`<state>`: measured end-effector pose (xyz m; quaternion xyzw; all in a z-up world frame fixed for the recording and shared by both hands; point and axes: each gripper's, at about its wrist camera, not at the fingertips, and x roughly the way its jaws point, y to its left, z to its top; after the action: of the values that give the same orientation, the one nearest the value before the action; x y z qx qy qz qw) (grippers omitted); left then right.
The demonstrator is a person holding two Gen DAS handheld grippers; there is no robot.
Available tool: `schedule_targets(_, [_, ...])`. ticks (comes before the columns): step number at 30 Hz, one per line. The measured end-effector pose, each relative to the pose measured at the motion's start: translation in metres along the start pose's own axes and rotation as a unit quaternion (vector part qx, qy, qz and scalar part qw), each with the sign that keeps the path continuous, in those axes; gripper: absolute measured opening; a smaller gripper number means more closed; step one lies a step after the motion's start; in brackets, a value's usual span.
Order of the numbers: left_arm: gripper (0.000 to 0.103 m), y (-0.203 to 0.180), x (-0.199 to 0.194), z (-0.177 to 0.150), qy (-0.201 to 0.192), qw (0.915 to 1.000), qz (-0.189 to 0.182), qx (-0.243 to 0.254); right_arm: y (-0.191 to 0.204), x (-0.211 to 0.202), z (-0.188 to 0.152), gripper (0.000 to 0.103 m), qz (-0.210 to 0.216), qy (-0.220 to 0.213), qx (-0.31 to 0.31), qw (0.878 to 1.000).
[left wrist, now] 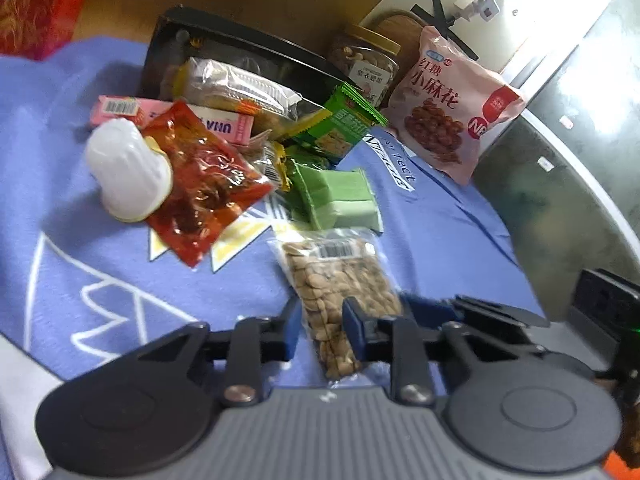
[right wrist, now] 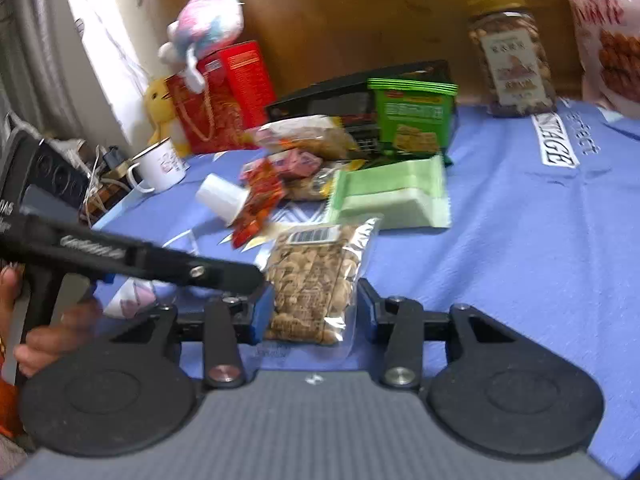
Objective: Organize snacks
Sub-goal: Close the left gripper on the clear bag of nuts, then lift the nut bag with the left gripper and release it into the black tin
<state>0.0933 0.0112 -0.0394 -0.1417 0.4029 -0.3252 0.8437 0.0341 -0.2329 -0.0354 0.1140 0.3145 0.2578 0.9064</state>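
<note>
Item: clear nut packet (right wrist: pixel 310 280), flat on the blue cloth (right wrist: pixel 520 260), nearest of the snack heap. Right gripper (right wrist: pixel 314 308) — parted, straddling it, nothing gripped. Left gripper (left wrist: pixel 320 330) likewise parted, empty. Step: pickup approach. Next, probably: close, lift, carry to the black tray (right wrist: pixel 360 92).

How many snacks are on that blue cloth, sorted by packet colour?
Green packets: 2, a dark green biscuit pack and a pale green pack
Pink: 2, a big pink bag and a small pink box
Red: 1, a red pouch
Clear: 2, a bag of nuts and a wrapped tray
Jar of nuts: 1
White cup: 1
Total: 9
</note>
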Motion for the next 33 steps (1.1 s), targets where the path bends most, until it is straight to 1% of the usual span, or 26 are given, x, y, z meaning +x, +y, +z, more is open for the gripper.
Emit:
schedule_targets(2, [0.023,-0.002,-0.005,-0.004,-0.004,0.9999,0.005,0.011,0.005,-0.004,-0.008,0.038,0.012,-0.002,0.006,1.000])
schedule_targets(4, [0.023,-0.004,-0.008,-0.009,-0.009,0.9997,0.006,0.022,0.008,-0.008,-0.013,0.037,0.016,-0.006,0.011,1.000])
schedule_targets(6, [0.023,-0.008,-0.011,-0.014,-0.018,0.9992,0.010,0.034,0.013,-0.009,-0.016,0.037,0.007,-0.011,0.007,1.000])
schedule_targets(8, [0.023,-0.011,-0.014,-0.016,-0.022,0.9991,0.010,0.035,0.015,-0.012,-0.018,0.037,0.002,-0.019,0.021,1.000])
schedule_targets(9, [0.023,-0.012,-0.015,-0.016,-0.022,0.9992,0.008,0.033,0.015,-0.013,-0.019,0.035,0.001,-0.024,0.030,0.999])
schedule_targets(11, [0.023,-0.016,-0.017,-0.015,-0.026,0.9990,0.006,0.036,0.017,-0.018,-0.023,0.028,-0.006,-0.038,0.044,0.998])
schedule_targets(13, [0.022,-0.020,-0.023,-0.014,-0.035,0.9984,0.009,0.043,0.018,-0.023,-0.027,0.026,-0.008,-0.050,0.058,0.997])
schedule_targets(15, [0.022,-0.024,-0.028,-0.014,-0.043,0.9979,0.005,0.048,0.020,-0.025,-0.029,0.026,-0.001,-0.054,0.069,0.996])
schedule_targets(19, [0.024,-0.031,-0.037,-0.015,-0.057,0.9963,0.011,0.063,0.032,-0.026,-0.029,0.025,0.003,-0.061,0.059,0.996])
schedule_targets(24, [0.024,-0.027,-0.042,-0.016,-0.055,0.9970,0.006,0.054,0.036,-0.026,-0.029,0.025,0.001,-0.068,0.056,0.996])
schedule_targets(33, [0.024,-0.029,-0.043,-0.009,-0.057,0.9968,0.005,0.055,0.038,-0.024,-0.027,0.025,0.002,-0.073,0.058,0.996])
